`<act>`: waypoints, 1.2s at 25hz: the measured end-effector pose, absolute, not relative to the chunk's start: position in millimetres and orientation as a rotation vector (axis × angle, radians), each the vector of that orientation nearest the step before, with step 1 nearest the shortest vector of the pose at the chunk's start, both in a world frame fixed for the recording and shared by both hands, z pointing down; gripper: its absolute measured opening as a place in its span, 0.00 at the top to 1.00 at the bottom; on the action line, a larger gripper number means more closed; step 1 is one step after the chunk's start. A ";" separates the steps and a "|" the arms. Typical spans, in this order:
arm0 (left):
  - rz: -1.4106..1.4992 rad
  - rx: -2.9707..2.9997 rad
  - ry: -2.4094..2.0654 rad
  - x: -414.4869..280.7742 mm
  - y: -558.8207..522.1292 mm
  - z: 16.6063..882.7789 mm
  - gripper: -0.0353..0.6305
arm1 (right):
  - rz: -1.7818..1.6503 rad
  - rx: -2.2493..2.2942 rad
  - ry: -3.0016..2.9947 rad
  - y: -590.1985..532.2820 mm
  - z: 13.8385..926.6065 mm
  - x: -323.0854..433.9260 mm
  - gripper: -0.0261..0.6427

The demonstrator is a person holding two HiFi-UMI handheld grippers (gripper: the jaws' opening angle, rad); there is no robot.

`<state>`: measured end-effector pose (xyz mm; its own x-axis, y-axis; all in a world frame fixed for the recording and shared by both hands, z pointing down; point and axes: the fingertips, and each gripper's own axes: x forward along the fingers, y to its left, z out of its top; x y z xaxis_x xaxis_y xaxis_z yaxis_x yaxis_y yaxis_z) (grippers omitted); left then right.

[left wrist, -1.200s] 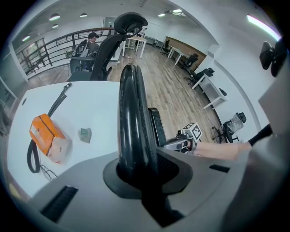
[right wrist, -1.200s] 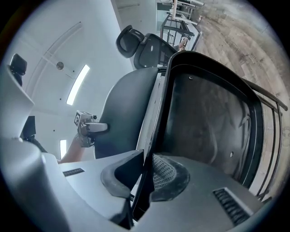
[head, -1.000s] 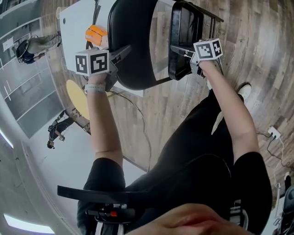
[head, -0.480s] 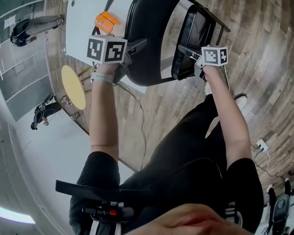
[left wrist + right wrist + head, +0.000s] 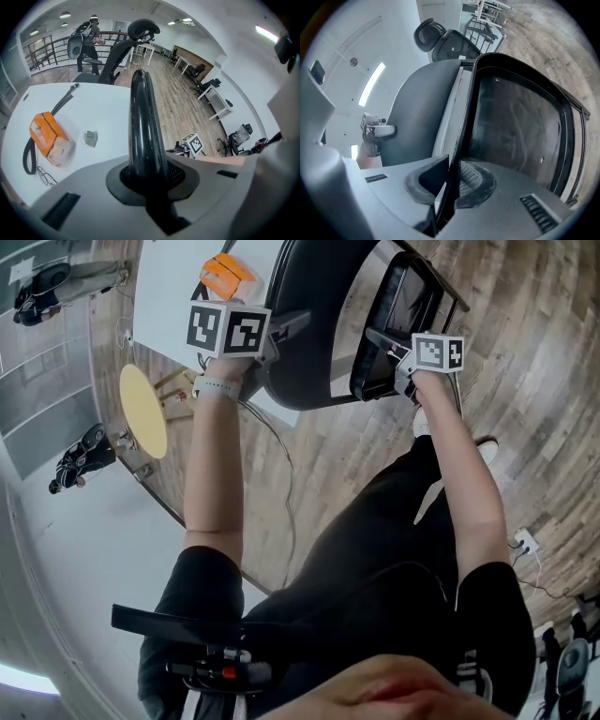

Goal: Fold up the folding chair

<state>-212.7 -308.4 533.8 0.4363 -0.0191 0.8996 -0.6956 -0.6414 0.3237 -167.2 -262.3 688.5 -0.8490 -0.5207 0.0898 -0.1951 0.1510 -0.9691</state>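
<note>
Left gripper (image 5: 296, 322), jaws pressed onto the rounded top edge of the black backrest (image 5: 140, 112), which fills the gap between the pads. Right gripper (image 5: 374, 336), jaws pinched on the thin rim of the seat (image 5: 515, 122); that rim runs straight up between the pads in the right gripper view. Each gripper carries a marker cube and is held in one of the person's hands, arms reaching forward from a black-clad body. Folding chair (image 5: 314, 371), black, standing on the wood-plank floor (image 5: 525, 381) just beside the near edge of a white table (image 5: 169, 296). Its seat is steeply tilted, close to the backrest with a narrow gap between them. Table contents: orange pouch (image 5: 47, 138) near the left edge as the left gripper view shows it, a black strap (image 5: 27, 157) looped beside it, spectacles (image 5: 45, 176) toward the near edge, and a small pale item (image 5: 90, 137) just right of the pouch. Round yellow stool (image 5: 142, 411) on the floor off the table's corner. Black office chair (image 5: 117, 51) beyond the table's far edge.
</note>
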 end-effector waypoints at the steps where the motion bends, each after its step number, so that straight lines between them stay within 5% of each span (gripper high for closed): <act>1: 1.228 1.994 -0.607 -212.1 -308.5 533.4 0.87 | -1.754 -0.699 2.160 -263.4 688.4 -167.6 0.90; 10: 1.202 2.033 -0.622 -208.1 -310.4 530.7 0.86 | -1.684 -0.742 2.200 -268.1 687.4 -167.4 0.89; 12: 1.141 2.053 -0.658 -210.6 -316.2 525.5 0.79 | -1.670 -0.774 2.209 -266.9 686.8 -165.9 0.89; 16: 1.039 2.088 -0.740 -224.6 -328.7 508.2 0.58 | -1.659 -0.936 2.253 -267.8 690.2 -147.0 0.71; 21: 1.024 2.147 -0.794 -233.3 -330.3 496.2 0.56 | -1.595 -1.132 2.323 -268.2 676.5 -107.0 0.63; 30: 0.822 2.216 -0.909 -255.2 -333.6 443.2 0.56 | -1.449 -1.120 2.498 -231.9 581.8 -83.0 0.63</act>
<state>-255.2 -333.6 443.2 0.5736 -0.3857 0.7226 -0.7574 -0.5856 0.2887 -83.0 -231.9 581.8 -0.7375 -0.6039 0.3023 -0.5622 0.3010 -0.7703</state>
